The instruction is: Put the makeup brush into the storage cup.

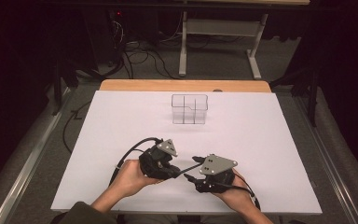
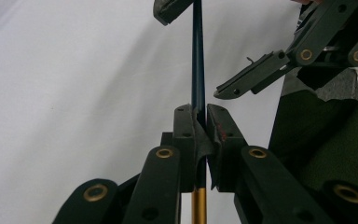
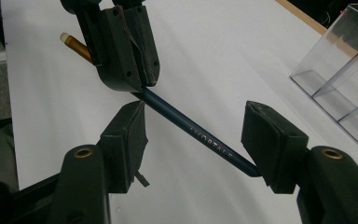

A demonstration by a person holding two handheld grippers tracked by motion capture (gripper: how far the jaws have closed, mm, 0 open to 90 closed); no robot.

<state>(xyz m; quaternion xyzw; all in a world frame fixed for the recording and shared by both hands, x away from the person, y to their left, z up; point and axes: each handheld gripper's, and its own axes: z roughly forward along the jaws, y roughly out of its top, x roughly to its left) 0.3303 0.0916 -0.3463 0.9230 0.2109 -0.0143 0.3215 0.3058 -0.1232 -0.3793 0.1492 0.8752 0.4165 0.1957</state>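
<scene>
A dark blue pencil [image 3: 200, 135] with a gold ferrule and a pale eraser is held level a little above the white table. My left gripper [image 2: 200, 126] is shut on it near the ferrule end, also seen in the high view [image 1: 175, 171]. My right gripper [image 3: 198, 140] faces it with its jaws open. The pencil's pointed half runs between the pads [image 3: 126, 140] and ends beside the right-hand one, with neither pad pressing on it. In the high view the pencil [image 1: 189, 167] bridges the two grippers near the table's front, the right gripper [image 1: 193, 169] being just right of the left.
A clear plastic box with compartments [image 1: 189, 109] stands empty at the back middle of the white table sheet [image 1: 121, 121]; it sits to the upper right in the right gripper view [image 3: 340, 84]. A wooden edge [image 1: 182, 85] lies behind it.
</scene>
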